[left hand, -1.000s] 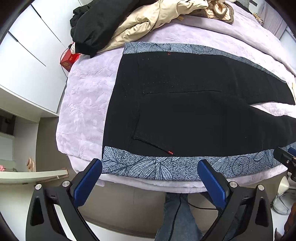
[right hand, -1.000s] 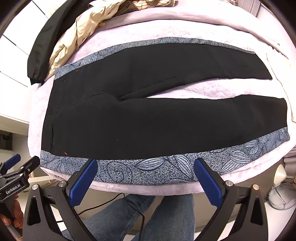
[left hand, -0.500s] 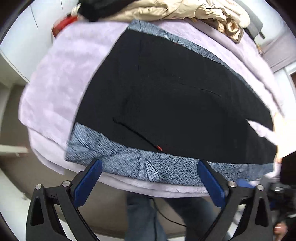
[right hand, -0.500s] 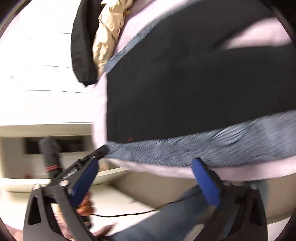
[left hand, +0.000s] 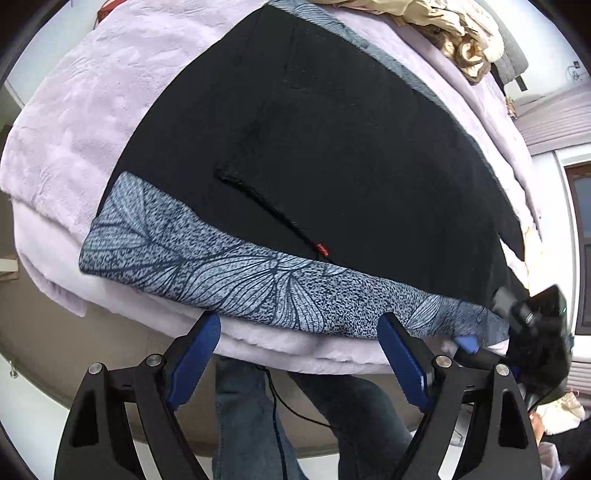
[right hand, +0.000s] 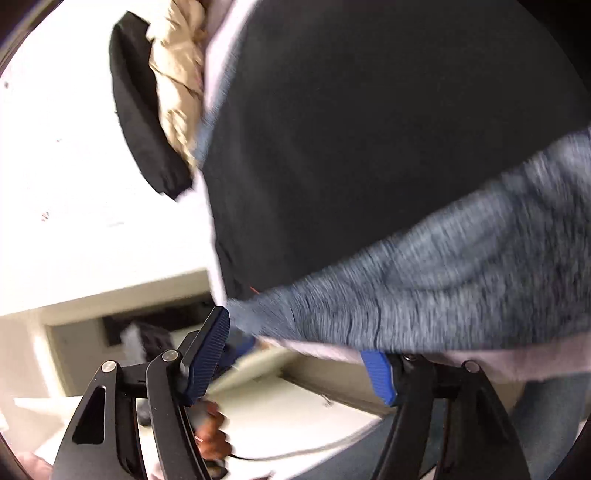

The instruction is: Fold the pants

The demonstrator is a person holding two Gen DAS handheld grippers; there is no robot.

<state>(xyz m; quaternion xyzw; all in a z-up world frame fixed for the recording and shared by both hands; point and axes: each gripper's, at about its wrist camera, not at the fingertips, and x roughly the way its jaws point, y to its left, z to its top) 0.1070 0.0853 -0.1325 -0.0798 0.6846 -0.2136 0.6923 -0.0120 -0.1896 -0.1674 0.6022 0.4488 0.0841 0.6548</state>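
Observation:
Black pants (left hand: 332,155) with a blue leaf-patterned side stripe (left hand: 229,273) lie flat on a lilac blanket (left hand: 85,110). My left gripper (left hand: 299,321) hangs at the blanket's near edge, just under the stripe near the waist. Its jaws are closing, and the pads (left hand: 195,354) touch nothing. The right gripper (left hand: 532,325) shows further right along the same stripe. In the blurred right wrist view the pants (right hand: 369,147) fill the frame. My right gripper (right hand: 295,334) is closing with the stripe (right hand: 424,288) and the blanket's edge between its tips, pads not pressing.
A beige garment (left hand: 443,26) and a black jacket (right hand: 140,110) are heaped at the far side of the bed. The person's jeans-clad legs (left hand: 251,413) stand against the near edge with a cable hanging in front. A hand (right hand: 210,435) holds the other gripper at lower left.
Both grippers have dropped to the near edge of the bed and tilted, and their jaws have narrowed. The right view has swung left toward the waist end and is blurred.

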